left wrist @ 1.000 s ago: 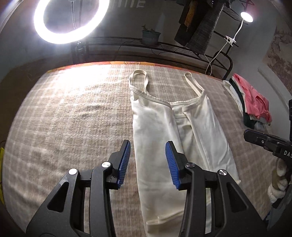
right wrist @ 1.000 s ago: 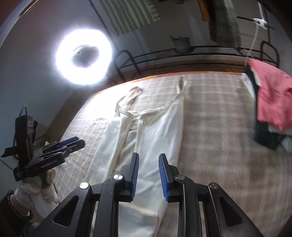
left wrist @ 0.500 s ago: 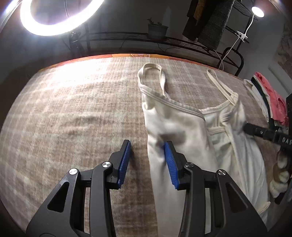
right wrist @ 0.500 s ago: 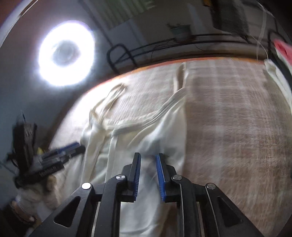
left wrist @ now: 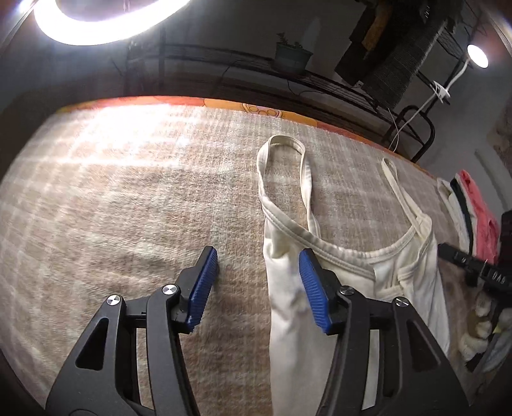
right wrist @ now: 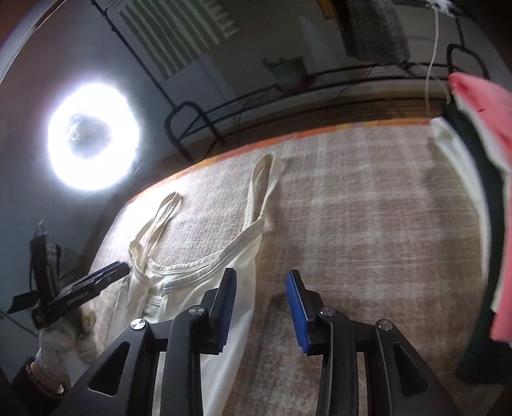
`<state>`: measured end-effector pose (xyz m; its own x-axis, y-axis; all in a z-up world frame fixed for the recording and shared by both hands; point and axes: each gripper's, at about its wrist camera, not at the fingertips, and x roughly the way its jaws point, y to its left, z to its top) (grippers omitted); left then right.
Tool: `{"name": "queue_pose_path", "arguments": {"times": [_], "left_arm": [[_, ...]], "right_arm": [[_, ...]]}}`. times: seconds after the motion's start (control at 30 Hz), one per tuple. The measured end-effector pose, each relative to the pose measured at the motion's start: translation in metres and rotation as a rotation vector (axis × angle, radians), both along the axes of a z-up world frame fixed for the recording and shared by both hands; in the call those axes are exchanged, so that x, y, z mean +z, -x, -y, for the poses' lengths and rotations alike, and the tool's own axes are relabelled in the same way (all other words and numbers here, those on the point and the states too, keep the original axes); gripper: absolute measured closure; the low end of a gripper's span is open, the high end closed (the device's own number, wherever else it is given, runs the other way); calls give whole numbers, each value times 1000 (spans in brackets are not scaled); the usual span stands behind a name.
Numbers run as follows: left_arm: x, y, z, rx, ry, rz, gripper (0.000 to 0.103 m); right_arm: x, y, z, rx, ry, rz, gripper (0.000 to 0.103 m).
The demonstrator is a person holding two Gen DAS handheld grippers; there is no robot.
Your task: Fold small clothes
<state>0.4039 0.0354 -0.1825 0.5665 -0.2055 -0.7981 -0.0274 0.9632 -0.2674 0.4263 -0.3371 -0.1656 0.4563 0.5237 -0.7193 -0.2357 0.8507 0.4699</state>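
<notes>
Hovering our left gripper (left wrist: 257, 283) and right gripper (right wrist: 260, 307), jaws opening and empty, over the 2 top edges of the cream strappy cotton camisole (left wrist: 288, 307) lying lengthwise-folded on the beige checked blanket (left wrist: 128, 208), we'd next pinch both edges for the crosswise fold.

- A glowing white ring light (left wrist: 96, 28) stands beyond the plaid beige blanket (left wrist: 128, 198).
- A small potted plant (left wrist: 292, 57) sits on a black wire rack (left wrist: 224, 60).
- A round clip lamp (left wrist: 476, 56) shines at the right.
</notes>
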Motion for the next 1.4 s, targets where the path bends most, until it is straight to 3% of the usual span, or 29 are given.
{"name": "queue_pose_path", "arguments": {"times": [0.2, 0.33, 0.37, 0.4, 0.5, 0.9, 1.2, 1.4], "left_arm": [[-1, -17, -3, 20, 48, 21, 50], [-4, -21, 11, -20, 9, 34, 95], [-4, -21, 13, -21, 9, 36, 97], [-3, -21, 14, -19, 8, 36, 98], [1, -17, 11, 1, 42, 40, 99], [61, 47, 6, -24, 88, 140, 100], [111, 138, 6, -44, 94, 210, 100], [117, 201, 10, -43, 110, 215, 100]], "right_arm": [[-9, -20, -8, 5, -27, -24, 68], [-11, -26, -18, 14, 1, -16, 77], [-10, -26, -21, 19, 12, -8, 83], [-10, -26, -22, 26, 8, -9, 96], [-9, -25, -25, 35, -5, -17, 101], [52, 28, -20, 43, -11, 112, 103], [104, 105, -11, 58, 22, 176, 103], [119, 168, -12, 98, 72, 202, 103]]}}
